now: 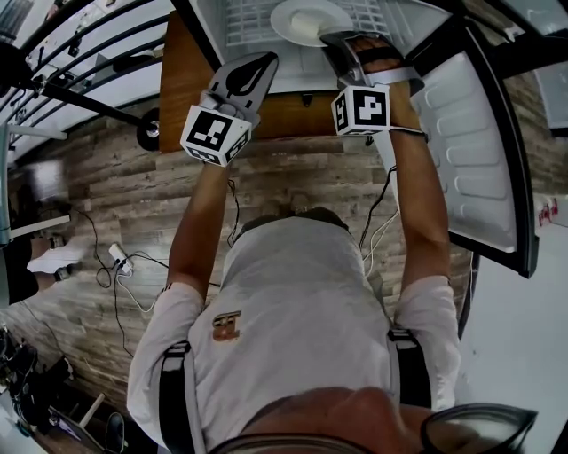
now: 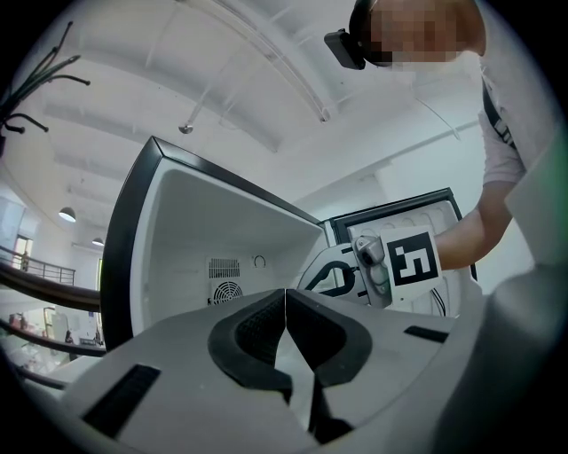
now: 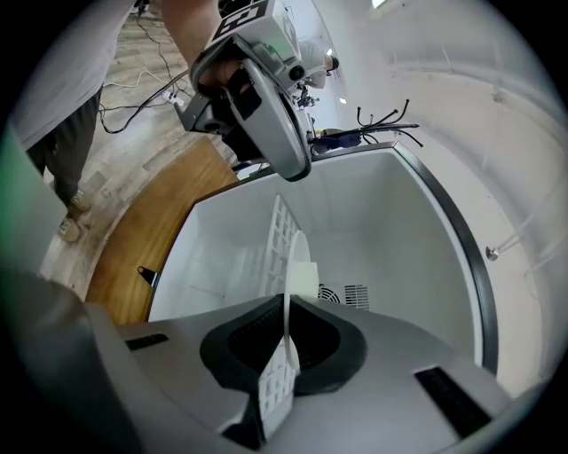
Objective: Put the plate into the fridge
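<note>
Right gripper clamps the plate by its near rim, plate straight ahead of the jaws over the fridge wire shelf (left gripper closed, empty, alongside).

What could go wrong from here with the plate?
1. The right gripper pinches the plate only at its rim, so the plate might tip or slip before it rests on the wire shelf.
2. The shut, empty left gripper hangs close beside the plate at the opening of the fridge and could bump it.
</note>
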`<action>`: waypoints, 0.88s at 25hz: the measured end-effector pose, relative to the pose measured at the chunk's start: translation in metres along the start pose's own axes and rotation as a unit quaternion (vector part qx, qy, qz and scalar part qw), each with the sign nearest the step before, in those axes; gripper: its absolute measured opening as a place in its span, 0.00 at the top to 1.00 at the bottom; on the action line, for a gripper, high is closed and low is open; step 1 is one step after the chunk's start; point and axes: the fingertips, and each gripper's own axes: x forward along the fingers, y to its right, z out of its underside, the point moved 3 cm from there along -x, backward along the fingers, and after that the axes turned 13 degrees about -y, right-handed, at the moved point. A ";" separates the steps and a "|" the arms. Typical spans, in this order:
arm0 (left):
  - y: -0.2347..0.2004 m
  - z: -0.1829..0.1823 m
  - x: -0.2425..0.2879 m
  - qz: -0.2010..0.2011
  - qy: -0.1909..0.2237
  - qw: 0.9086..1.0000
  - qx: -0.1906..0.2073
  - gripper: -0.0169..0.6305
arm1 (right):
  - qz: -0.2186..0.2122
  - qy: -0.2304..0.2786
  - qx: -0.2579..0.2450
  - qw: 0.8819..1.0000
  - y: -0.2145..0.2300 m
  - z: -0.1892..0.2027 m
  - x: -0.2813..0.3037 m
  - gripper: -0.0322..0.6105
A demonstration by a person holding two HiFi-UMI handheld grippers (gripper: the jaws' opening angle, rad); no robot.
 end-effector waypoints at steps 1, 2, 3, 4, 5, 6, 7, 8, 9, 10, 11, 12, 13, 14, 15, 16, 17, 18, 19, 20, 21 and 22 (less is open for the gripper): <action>-0.002 0.000 0.001 -0.001 0.000 1.000 -0.001 0.95 | -0.002 -0.001 -0.002 1.000 0.000 0.001 0.004 0.89; -0.003 0.000 0.002 -0.001 -0.001 1.000 -0.001 0.95 | -0.004 -0.002 -0.003 1.000 -0.001 0.001 0.008 0.89; -0.004 0.000 0.003 -0.002 -0.001 1.000 -0.002 0.95 | -0.006 -0.003 -0.004 1.000 -0.001 0.002 0.012 0.89; -0.005 0.000 0.004 -0.002 -0.001 1.000 -0.002 0.94 | -0.008 -0.003 -0.004 1.000 -0.001 0.002 0.016 0.89; -0.005 0.001 0.005 -0.001 -0.002 1.000 -0.003 0.94 | -0.009 -0.003 -0.005 1.000 -0.001 0.002 0.019 0.89; -0.006 0.001 0.006 -0.001 -0.003 1.000 -0.002 0.94 | -0.010 -0.003 -0.006 1.000 -0.001 0.002 0.022 0.89; -0.007 0.001 0.008 -0.001 -0.004 1.000 -0.002 0.95 | -0.011 -0.002 -0.007 1.000 -0.001 0.001 0.025 0.89; -0.008 0.002 0.009 -0.002 -0.004 1.000 -0.002 0.95 | -0.012 -0.001 -0.009 1.000 0.000 0.001 0.028 0.89; -0.010 0.002 0.010 -0.002 -0.005 1.000 -0.002 0.94 | -0.014 -0.001 -0.011 1.000 0.000 0.000 0.032 0.89; -0.011 0.003 0.011 -0.003 -0.006 1.000 -0.002 0.95 | -0.015 -0.001 -0.012 1.000 0.000 0.000 0.035 0.89; -0.012 0.003 0.012 -0.004 -0.007 1.000 -0.003 0.95 | -0.017 -0.002 -0.012 1.000 0.000 0.001 0.037 0.89; -0.013 0.003 0.013 -0.004 -0.007 1.000 -0.004 0.95 | -0.018 -0.003 -0.013 1.000 0.000 0.002 0.040 0.89; -0.014 0.004 0.014 -0.005 -0.008 1.000 -0.005 0.95 | -0.020 -0.003 -0.013 1.000 0.000 0.003 0.042 0.89; -0.014 0.006 0.015 -0.006 -0.009 1.000 -0.006 0.95 | -0.022 -0.004 -0.014 1.000 -0.001 0.004 0.044 0.89; -0.014 0.008 0.016 -0.007 -0.009 1.000 -0.007 0.95 | -0.023 -0.005 -0.015 1.000 -0.002 0.005 0.046 0.89; -0.014 0.010 0.017 -0.008 -0.010 1.000 -0.008 0.94 | -0.025 -0.005 -0.016 1.000 -0.004 0.006 0.048 0.89; -0.014 0.011 0.017 -0.009 -0.010 1.000 -0.009 0.95 | -0.027 -0.005 -0.017 0.999 -0.005 0.006 0.050 0.89; -0.015 0.012 0.017 -0.010 -0.010 1.000 -0.010 0.95 | -0.029 -0.005 -0.018 0.999 -0.005 0.006 0.052 0.89; -0.017 0.012 0.017 -0.011 -0.011 1.000 -0.012 0.95 | -0.030 -0.004 -0.020 0.999 -0.005 0.006 0.054 0.89; -0.019 0.012 0.017 -0.011 -0.011 1.000 -0.012 0.94 | -0.032 -0.004 -0.021 0.999 -0.004 0.005 0.056 0.89; -0.020 0.012 0.017 -0.012 -0.012 1.000 -0.013 0.95 | -0.033 -0.004 -0.023 0.999 -0.003 0.004 0.058 0.89; -0.022 0.012 0.017 -0.013 -0.012 1.000 -0.014 0.94 | -0.034 -0.004 -0.024 0.999 -0.003 0.004 0.060 0.89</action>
